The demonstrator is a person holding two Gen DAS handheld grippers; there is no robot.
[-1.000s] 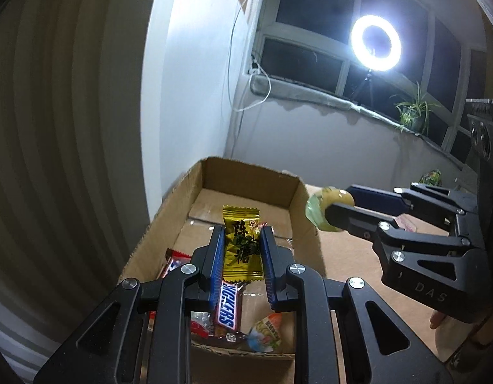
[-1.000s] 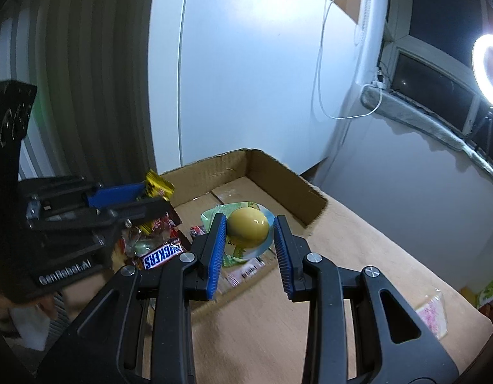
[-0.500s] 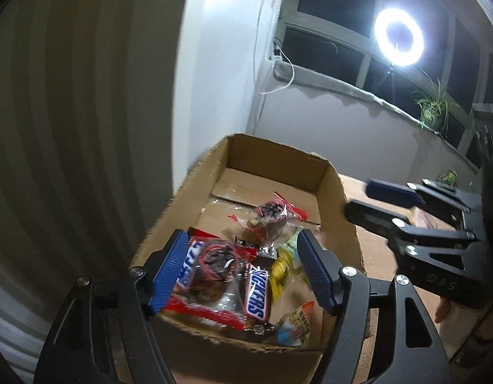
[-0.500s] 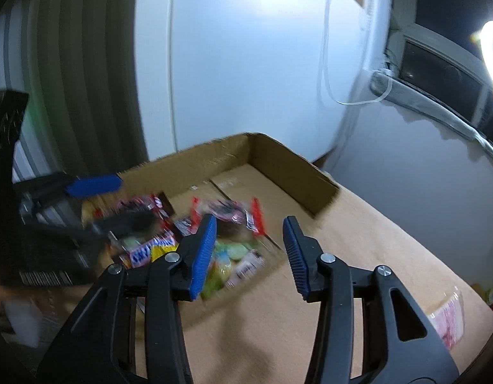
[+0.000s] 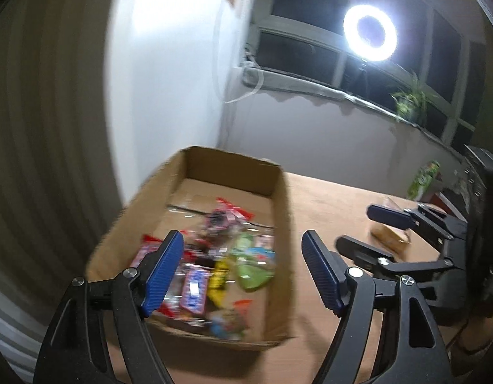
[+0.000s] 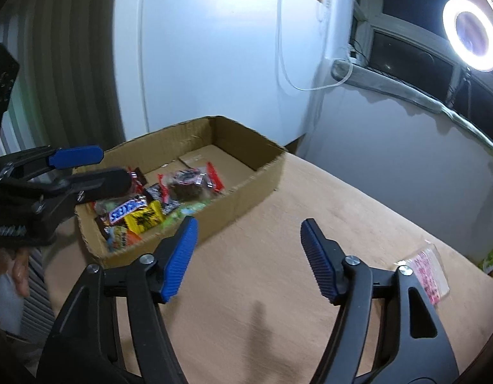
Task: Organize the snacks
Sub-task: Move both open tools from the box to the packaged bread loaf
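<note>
A cardboard box [image 5: 283, 211] [image 6: 246, 147] sits on the brown table and holds several wrapped snacks, among them a Snickers bar [image 6: 128, 209], a yellow packet [image 6: 144, 220] and a green packet [image 5: 251, 268]. My left gripper [image 5: 243, 272] is open and empty above the box's near end; it also shows in the right wrist view [image 6: 96, 169]. My right gripper [image 6: 248, 256] is open and empty over the bare table right of the box; it also shows in the left wrist view [image 5: 371, 227].
A clear packet with pink contents [image 6: 428, 272] lies on the table at the right. A tan packet [image 5: 390, 236] lies beyond the right gripper. A green packet [image 5: 424, 179] stands at the far table edge. A white wall and window are behind.
Both grippers opened and let go: the yellow packet and the green-wrapped yellow snack now lie in the box. Both grippers have pulled back, the right one moving right over the table.
</note>
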